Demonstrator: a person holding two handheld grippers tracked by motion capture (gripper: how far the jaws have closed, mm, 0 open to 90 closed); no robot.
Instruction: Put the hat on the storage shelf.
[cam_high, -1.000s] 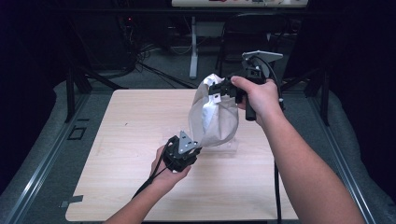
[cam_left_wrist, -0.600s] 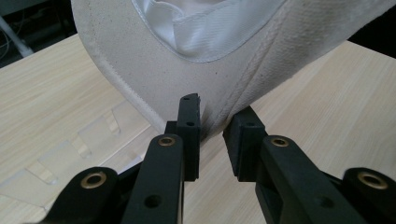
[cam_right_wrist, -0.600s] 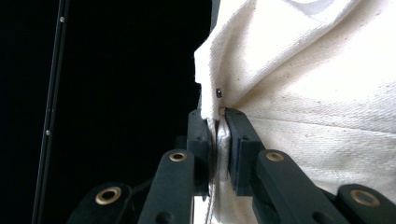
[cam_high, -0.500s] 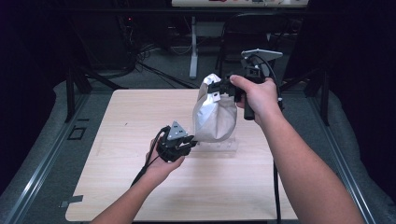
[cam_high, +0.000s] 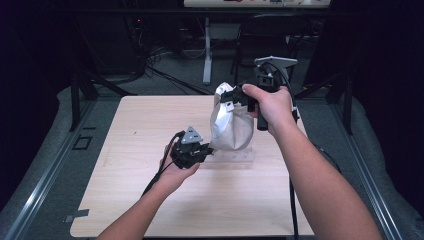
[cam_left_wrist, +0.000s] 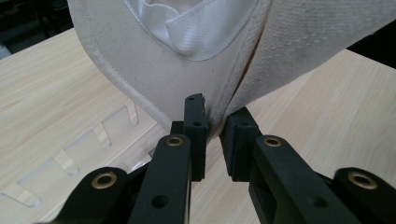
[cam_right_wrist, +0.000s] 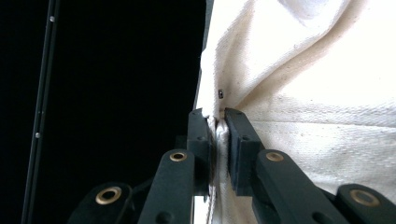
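— Fingers (cam_right_wrist: 236, 140) of the right gripper (cam_high: 231, 96): what are they doing?
— Clamped on the top edge of the cream cloth bag (cam_high: 231, 127), with a fold of canvas pinched between the two black pads. That gripper holds the bag up above the far right part of the counter (cam_high: 125, 150).
— And the counter itself?
— Pale wood, wide, with dark floor and cables beyond its far edge. The bag hangs over its right half, and its bottom sags toward a clear acrylic rack (cam_high: 235, 156) that lies flat on the wood.
— Where is the left gripper (cam_high: 206, 150)?
— Low, just beside the bag's lower left corner. In the left gripper view its fingers (cam_left_wrist: 195, 135) stand slightly apart, with the bag's bottom fold dipping into the narrow gap between them. I cannot tell whether they grip it.
— Anything smaller?
— A white lining shows inside the bag's open mouth, and the rack's slots show beside the left fingers.
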